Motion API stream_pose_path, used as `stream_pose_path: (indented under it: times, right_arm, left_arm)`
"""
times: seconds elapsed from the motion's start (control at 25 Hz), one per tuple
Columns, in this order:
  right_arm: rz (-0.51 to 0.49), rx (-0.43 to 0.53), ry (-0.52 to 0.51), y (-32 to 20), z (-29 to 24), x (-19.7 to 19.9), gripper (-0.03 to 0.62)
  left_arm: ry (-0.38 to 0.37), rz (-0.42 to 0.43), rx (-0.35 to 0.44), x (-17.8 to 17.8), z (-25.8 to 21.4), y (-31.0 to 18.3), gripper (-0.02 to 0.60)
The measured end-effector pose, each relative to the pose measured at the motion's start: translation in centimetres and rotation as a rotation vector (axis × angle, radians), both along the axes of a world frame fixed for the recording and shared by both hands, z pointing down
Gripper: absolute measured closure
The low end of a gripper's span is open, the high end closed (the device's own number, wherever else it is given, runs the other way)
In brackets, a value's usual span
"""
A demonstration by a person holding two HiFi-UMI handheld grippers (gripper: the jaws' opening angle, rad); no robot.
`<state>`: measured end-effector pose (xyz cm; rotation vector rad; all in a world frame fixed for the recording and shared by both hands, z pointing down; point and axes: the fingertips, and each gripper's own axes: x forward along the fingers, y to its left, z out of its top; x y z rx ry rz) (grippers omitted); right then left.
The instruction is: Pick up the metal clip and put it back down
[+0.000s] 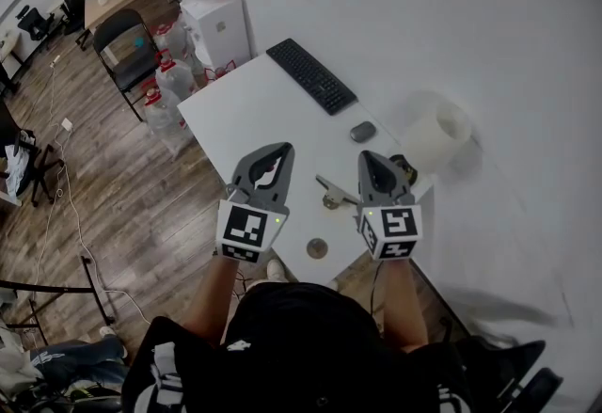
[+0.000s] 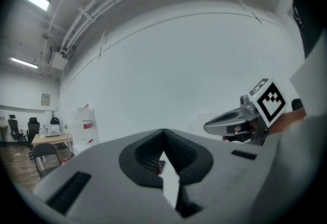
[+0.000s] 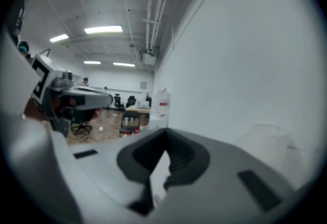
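The metal clip (image 1: 333, 193) is seen between left tongs (image 1: 281, 150) and right tongs (image 1: 366, 157), both pressed together and empty. It is slanted toward the nearer right.

Left gripper (image 1: 280, 148) and right gripper (image 1: 367, 157) side by side, jaws closed.

One metal clip (image 1: 331, 194), one keyboard (image 1: 311, 74), one mouse (image 1: 362, 131)

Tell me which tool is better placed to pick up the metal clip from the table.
Right, probably. In the head view the metal clip lies on the white table between both tools, but closer to the right tool; the left tool is farther off. Both are shut, so either must open first.
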<state>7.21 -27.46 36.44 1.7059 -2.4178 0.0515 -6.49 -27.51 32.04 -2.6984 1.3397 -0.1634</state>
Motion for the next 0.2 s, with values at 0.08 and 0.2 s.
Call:
stream_pose_path:
  times: [0.08, 0.2]
  right_arm:
    - [0.001, -0.001, -0.001, 0.00, 0.17, 0.04, 0.560]
    - [0.002, -0.004, -0.002, 0.13, 0.27, 0.08, 0.560]
  left_arm:
    - [0.000, 0.001, -0.001, 0.06, 0.16, 0.01, 0.557]
    - [0.001, 0.002, -0.001, 0.11, 0.25, 0.13, 0.558]
